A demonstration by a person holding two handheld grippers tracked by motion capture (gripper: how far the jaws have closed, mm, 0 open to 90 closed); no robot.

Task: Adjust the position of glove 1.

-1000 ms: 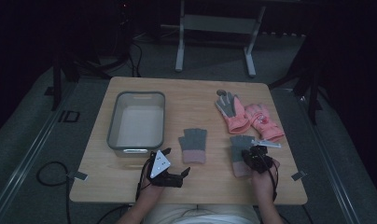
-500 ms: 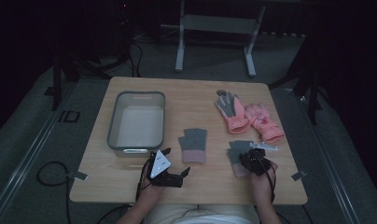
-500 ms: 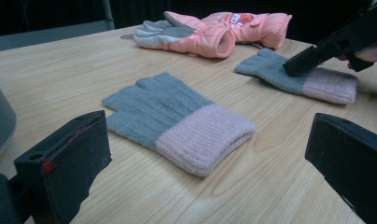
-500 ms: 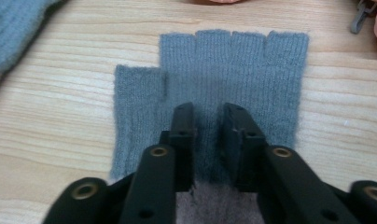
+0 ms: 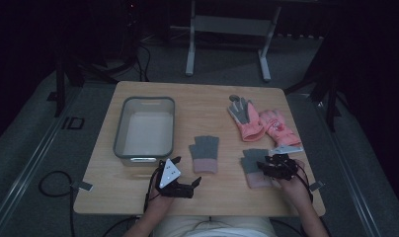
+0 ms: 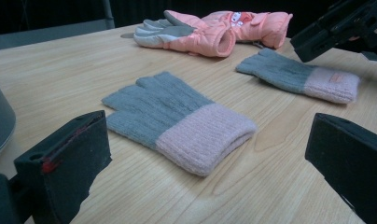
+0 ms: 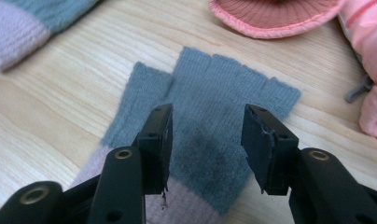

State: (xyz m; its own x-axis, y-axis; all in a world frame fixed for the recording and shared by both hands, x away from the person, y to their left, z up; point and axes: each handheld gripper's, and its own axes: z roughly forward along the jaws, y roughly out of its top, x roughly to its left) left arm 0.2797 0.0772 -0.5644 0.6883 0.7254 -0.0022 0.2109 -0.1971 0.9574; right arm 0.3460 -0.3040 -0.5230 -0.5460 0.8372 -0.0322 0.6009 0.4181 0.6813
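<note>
**Four gloves, one bin, two grippers on the table**

Two grey knit gloves with pink cuffs lie flat on the wooden table (image 5: 217,101). The first grey glove (image 5: 205,153) sits mid-table, just right of the single grey bin (image 5: 119,136). The second grey glove (image 7: 210,140) lies to its right, under the right gripper (image 7: 206,140), whose jaws have just been opening and now stand apart above the glove's palm, pressing on nothing. Two pink padded gloves (image 5: 261,122) lie side by side farther back on the right. The left gripper (image 5: 196,183) rests near the front edge, its jaws wide apart and empty, facing the first grey glove.
</note>
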